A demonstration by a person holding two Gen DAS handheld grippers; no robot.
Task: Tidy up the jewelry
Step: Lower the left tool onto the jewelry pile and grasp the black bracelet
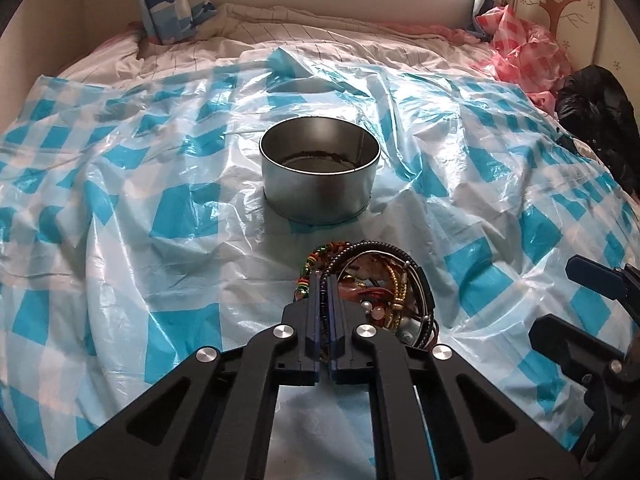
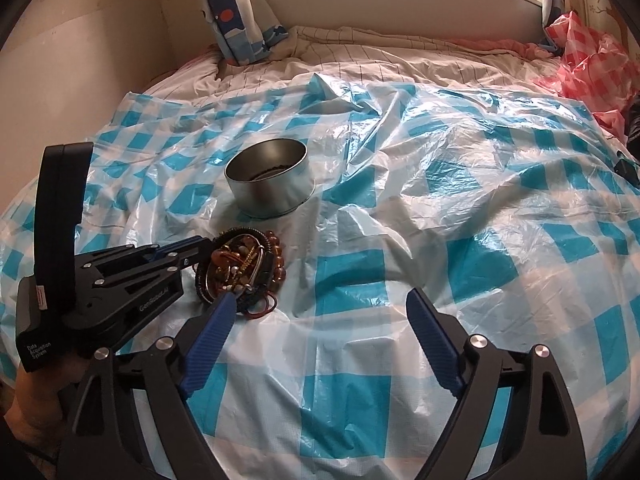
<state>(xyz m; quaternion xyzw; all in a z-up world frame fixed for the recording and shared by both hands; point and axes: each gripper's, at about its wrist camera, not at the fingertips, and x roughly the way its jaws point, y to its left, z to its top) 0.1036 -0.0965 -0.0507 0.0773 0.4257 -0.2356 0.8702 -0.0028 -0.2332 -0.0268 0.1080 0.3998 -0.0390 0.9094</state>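
A tin (image 1: 319,178) stands on the plastic sheet (image 1: 140,200) that covers the bed (image 1: 280,36). The heap of jewelry (image 1: 372,288) lies just before it.

Bed clutter beyond the work spot

Blue-checked plastic sheet (image 1: 168,208) covers bedding; pink plastic (image 1: 520,52) at 2 o'clock, patterned curtain (image 2: 236,12) at 11.

left gripper (image 1: 324,280): its closed tips sit in the jewelry pile (image 1: 372,284); what they pinch cannot be told
jewelry pile: pieces tangled, single items unclear; near part hidden behind the gripper
tin (image 1: 319,168): dark ring inside, too small to identify
right gripper (image 2: 320,312): base cut off by the frame
black object (image 1: 600,120): at the bed's right edge, unidentifiable
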